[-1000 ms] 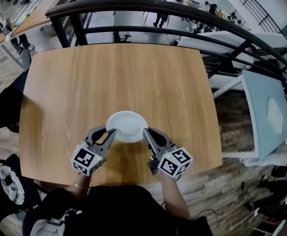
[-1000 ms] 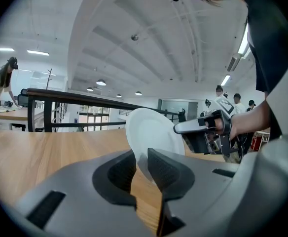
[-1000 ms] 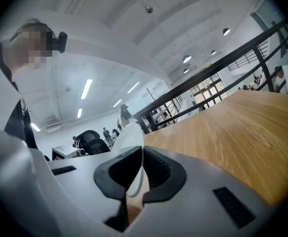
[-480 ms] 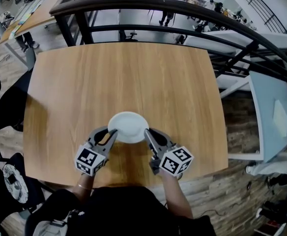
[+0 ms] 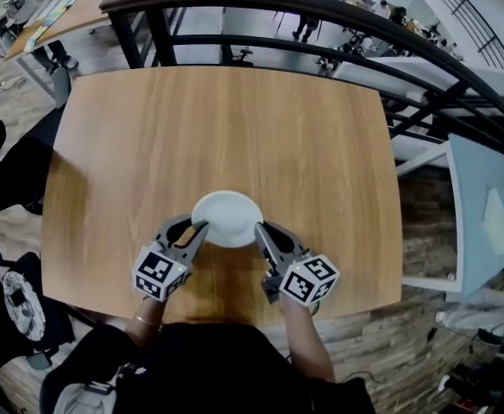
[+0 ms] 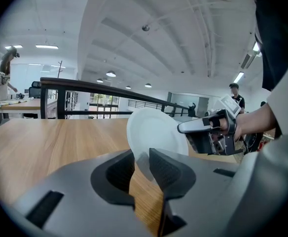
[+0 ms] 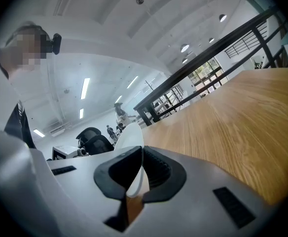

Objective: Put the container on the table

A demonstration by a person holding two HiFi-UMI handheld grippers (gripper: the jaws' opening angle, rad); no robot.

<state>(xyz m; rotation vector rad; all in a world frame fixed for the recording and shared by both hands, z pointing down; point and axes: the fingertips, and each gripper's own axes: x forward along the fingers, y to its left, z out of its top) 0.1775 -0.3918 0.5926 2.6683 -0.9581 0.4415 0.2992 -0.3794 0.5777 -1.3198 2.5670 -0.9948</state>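
Observation:
A white shallow container (image 5: 226, 218) lies low over the wooden table (image 5: 217, 119) near its front edge, between both grippers. My left gripper (image 5: 198, 228) has the container's left rim between its jaws, which are opening; wood shows in the gap beside the rim. In the left gripper view the container (image 6: 156, 132) stands tilted ahead of the left gripper (image 6: 141, 158), with the right gripper (image 6: 203, 132) behind it. My right gripper (image 5: 259, 229) is shut on the right rim. The right gripper view shows the thin white container (image 7: 131, 135) rim pinched in the right gripper (image 7: 141, 164).
A black metal railing (image 5: 321, 20) runs just past the table's far edge. A pale blue table (image 5: 485, 214) stands lower at the right, and a dark chair (image 5: 2, 179) at the left. Bare wood stretches beyond the container.
Both grippers and the container have sunk a little toward the tabletop, staying near the front edge.

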